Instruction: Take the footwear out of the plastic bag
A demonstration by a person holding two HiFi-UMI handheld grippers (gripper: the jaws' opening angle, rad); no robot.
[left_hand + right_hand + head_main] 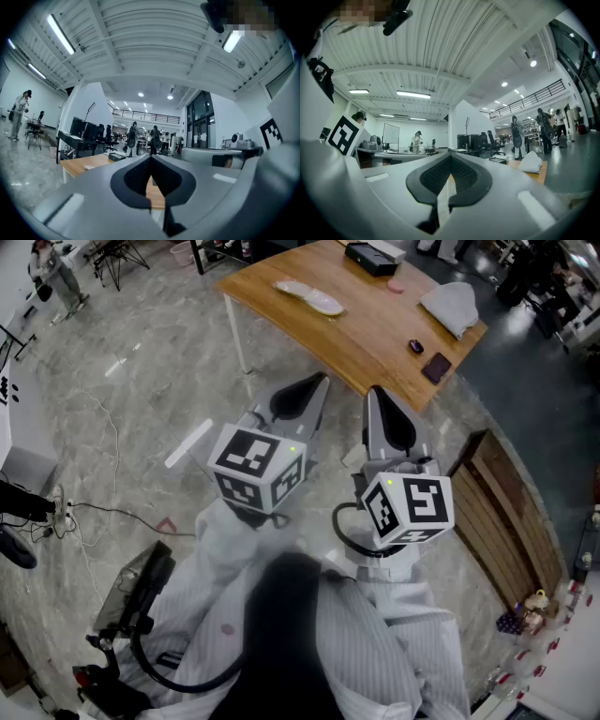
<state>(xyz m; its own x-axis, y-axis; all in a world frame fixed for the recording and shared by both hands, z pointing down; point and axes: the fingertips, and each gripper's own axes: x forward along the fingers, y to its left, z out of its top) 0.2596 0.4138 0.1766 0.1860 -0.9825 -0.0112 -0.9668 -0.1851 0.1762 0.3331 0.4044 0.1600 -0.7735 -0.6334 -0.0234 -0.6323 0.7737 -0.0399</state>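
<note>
A flat pale pink piece of footwear in what looks like a clear plastic bag (310, 297) lies on the wooden table (366, 334), toward its far left. My left gripper (307, 388) and right gripper (375, 397) are held side by side in front of my body, over the floor and short of the table's near edge. Both are shut with nothing between the pads. In the left gripper view the shut jaws (151, 161) point level toward the table (89, 162). In the right gripper view the jaws (450, 161) are also pressed together and empty.
On the table lie a crumpled white bag or cloth (453, 307), a black box (370, 258), a small pink item (396, 285), a dark mouse (415, 346) and a phone (436, 367). A wooden pallet (506, 512) stands at the right. Cables (103, 512) run over the floor at left. People stand far off.
</note>
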